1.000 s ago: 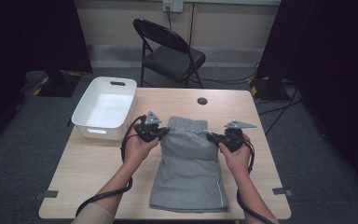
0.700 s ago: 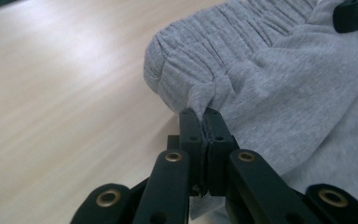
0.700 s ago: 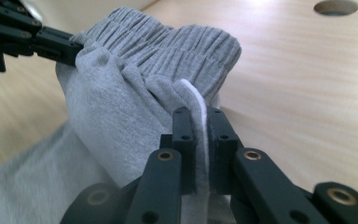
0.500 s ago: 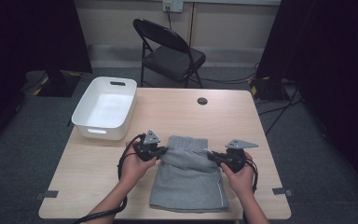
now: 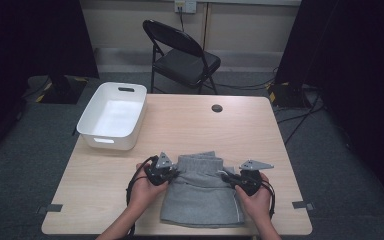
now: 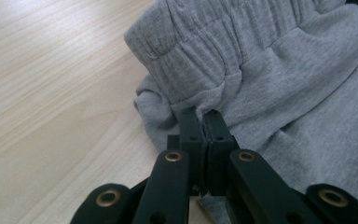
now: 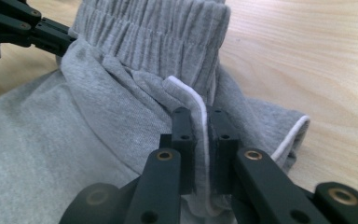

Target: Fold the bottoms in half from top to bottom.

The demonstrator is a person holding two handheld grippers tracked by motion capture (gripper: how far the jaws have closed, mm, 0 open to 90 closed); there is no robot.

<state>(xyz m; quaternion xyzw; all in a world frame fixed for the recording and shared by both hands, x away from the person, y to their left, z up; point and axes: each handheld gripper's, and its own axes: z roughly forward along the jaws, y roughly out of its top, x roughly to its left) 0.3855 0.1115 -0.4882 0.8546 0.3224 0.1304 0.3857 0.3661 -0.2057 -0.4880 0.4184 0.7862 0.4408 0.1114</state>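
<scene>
A grey pair of sweat shorts [image 5: 200, 195] with an elastic waistband [image 6: 223, 42] lies on the wooden table [image 5: 190, 130] near its front edge, folded over on itself. My left gripper [image 5: 169, 176] is shut on the cloth at the garment's left side [image 6: 205, 114], just below the waistband. On the right side, my right gripper [image 5: 228, 176] is shut on a fold with white piping [image 7: 200, 112]. The waistband end is raised and pulled back over the lower part. In the right gripper view the left gripper's black jaws [image 7: 23, 25] show at the top left.
A white plastic bin [image 5: 114, 115] stands at the table's back left. A small dark disc [image 5: 217, 108] lies near the back edge. A black folding chair [image 5: 182, 55] stands behind the table. Cables run over the floor at the right.
Both grippers have come toward the front edge and lower, drawing the waistband end back over the garment. The shorts now lie folded shorter than before.
</scene>
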